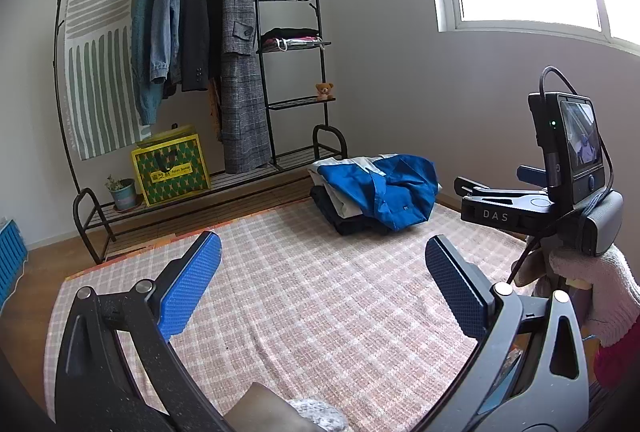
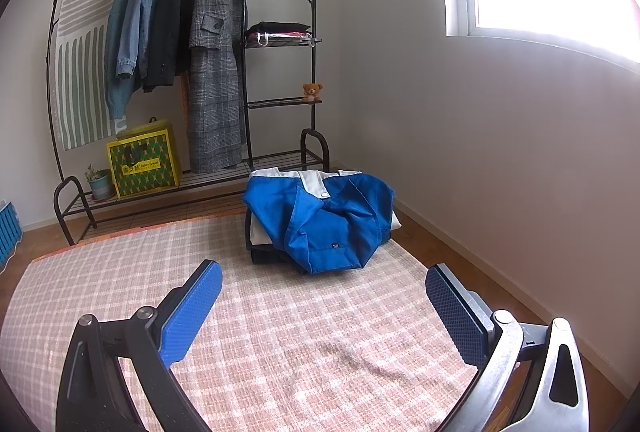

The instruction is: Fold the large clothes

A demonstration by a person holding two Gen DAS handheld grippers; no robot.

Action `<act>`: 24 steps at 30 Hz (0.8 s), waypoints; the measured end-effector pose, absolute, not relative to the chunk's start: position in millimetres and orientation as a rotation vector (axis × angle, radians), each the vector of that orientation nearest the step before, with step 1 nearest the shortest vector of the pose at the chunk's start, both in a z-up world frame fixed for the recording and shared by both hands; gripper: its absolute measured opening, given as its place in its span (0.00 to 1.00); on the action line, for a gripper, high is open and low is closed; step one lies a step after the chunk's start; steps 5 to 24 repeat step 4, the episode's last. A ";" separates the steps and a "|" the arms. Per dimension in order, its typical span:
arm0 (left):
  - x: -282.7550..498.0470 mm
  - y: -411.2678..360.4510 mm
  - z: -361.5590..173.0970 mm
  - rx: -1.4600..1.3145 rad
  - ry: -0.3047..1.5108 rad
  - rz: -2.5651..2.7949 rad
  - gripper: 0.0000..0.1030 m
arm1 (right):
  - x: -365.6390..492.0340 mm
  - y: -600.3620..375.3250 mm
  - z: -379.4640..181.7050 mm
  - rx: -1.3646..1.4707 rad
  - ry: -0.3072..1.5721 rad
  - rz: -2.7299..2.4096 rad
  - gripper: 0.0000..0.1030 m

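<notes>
Right wrist view: blue jacket [image 2: 320,220] heaped on a pile of clothes [image 2: 260,232] at the rug's [image 2: 280,332] far edge, straight ahead and slightly right of the right gripper [image 2: 324,308], well apart; jaws spread wide, empty. Left wrist view: left gripper [image 1: 323,280] likewise spread and empty; jacket ahead and further right, long axis running crosswise; right side judged nearer.

Pink checked rug [image 2: 280,312] on wooden floor [image 2: 432,232], blue jacket [image 2: 320,220] atop folded pile
</notes>
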State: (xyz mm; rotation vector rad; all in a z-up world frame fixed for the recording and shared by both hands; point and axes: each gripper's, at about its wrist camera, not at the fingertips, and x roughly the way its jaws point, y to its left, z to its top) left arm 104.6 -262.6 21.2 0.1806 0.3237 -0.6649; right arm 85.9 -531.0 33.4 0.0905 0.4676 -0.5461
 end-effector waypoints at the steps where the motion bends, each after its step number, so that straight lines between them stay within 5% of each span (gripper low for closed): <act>1: 104.9 -259.9 21.4 0.183 0.322 -0.665 1.00 | 86.4 -531.0 33.4 0.091 0.468 -0.547 1.00; 24: 107.6 -254.7 22.3 0.182 0.317 -0.658 1.00 | 86.5 -531.2 33.2 0.093 0.468 -0.546 1.00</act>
